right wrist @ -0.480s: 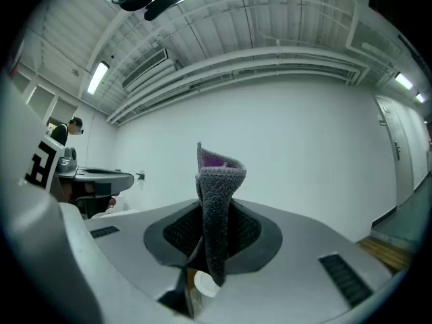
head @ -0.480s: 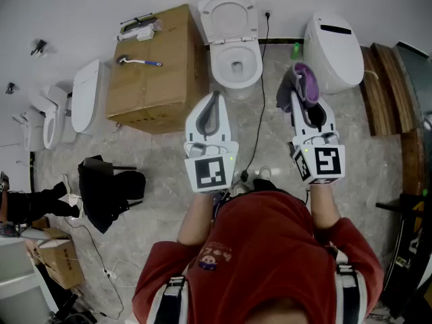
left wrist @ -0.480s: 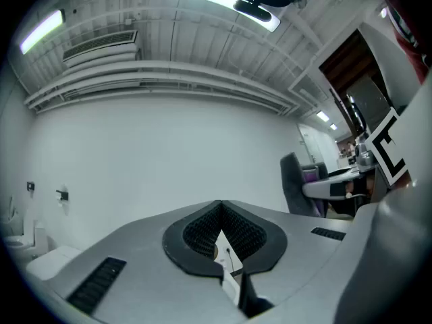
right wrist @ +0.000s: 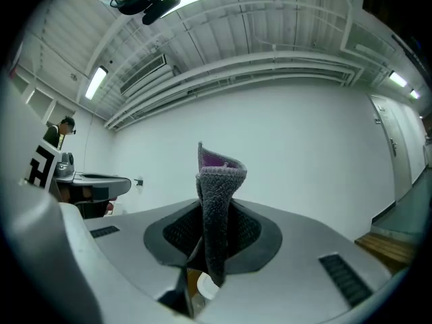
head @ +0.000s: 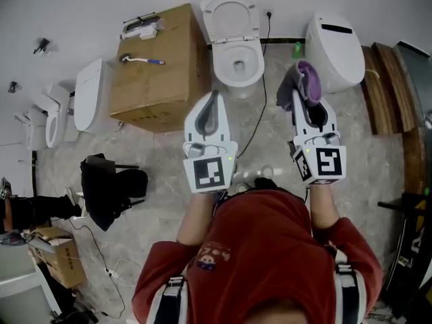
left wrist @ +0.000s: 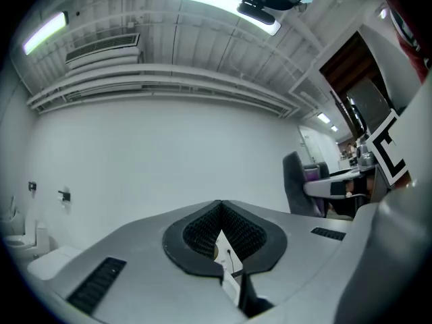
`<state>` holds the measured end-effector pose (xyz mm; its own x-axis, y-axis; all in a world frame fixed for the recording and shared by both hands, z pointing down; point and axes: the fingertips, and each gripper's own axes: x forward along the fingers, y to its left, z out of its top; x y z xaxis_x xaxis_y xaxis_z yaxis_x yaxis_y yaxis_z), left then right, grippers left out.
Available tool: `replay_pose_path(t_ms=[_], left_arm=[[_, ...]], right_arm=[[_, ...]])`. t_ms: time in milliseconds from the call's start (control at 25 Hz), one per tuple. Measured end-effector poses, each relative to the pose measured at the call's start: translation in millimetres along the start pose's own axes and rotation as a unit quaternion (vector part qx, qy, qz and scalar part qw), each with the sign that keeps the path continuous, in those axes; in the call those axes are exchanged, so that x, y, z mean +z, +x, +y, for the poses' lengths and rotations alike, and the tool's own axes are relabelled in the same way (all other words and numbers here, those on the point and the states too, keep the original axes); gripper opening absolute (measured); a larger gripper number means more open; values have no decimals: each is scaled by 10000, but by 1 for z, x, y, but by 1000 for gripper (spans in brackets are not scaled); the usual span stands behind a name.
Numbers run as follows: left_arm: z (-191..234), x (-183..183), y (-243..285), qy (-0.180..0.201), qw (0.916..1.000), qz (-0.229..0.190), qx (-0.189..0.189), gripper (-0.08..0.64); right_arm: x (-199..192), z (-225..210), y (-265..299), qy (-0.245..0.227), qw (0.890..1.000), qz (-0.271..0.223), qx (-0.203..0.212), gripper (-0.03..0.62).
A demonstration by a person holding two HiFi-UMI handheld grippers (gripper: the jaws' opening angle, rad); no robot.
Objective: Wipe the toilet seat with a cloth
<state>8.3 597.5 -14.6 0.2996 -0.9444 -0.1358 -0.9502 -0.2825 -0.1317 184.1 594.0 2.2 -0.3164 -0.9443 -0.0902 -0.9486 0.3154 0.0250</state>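
Grey-and-purple knitted cloth (head: 305,85) juts from the right gripper (head: 298,94) in the head view, apart from the white toilet seat (head: 219,61). Left gripper view: the left gripper (left wrist: 219,214) is pressed together, empty. Right gripper view: jaws clamp the upright cloth (right wrist: 216,201).

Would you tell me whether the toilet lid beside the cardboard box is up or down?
Up: the lid stands back toward the wall, leaving the seat and bowl exposed.

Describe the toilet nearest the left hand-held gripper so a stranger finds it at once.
Find the large brown cardboard box against the white wall. The white ceramic toilet stands immediately to its right in the head view. Unlike the closed white toilet further right, its lid is up, baring the bowl.
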Motion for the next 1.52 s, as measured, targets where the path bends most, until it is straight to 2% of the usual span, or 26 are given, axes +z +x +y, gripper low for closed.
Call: replay_pose_path(t_ms=[120,320,560,960,1320,1520], left_arm=[[-3,-3,7,-48,10000,56,11,14],[-10,-13,24,-68,9998,204,46,14],[-19,-21,57,-78,9993,125,349,14],[-54,-32,110,-14,9988,216,434,14],[-41,-51,147,-82,9983,288,503,14],[-19,-63,177,-179,9986,259,427,14]], right_arm=[[-3,-12,1,239,9997,-21,-98,66],[-15,-34,9,364,9992,6,-150,66],[-30,-71,27,282,9993,26,-229,66],[-45,-131,54,431,9990,69,-115,66],[-56,-141,96,439,9990,52,-14,66],[-61,-138,133,349,9993,103,-54,66]])
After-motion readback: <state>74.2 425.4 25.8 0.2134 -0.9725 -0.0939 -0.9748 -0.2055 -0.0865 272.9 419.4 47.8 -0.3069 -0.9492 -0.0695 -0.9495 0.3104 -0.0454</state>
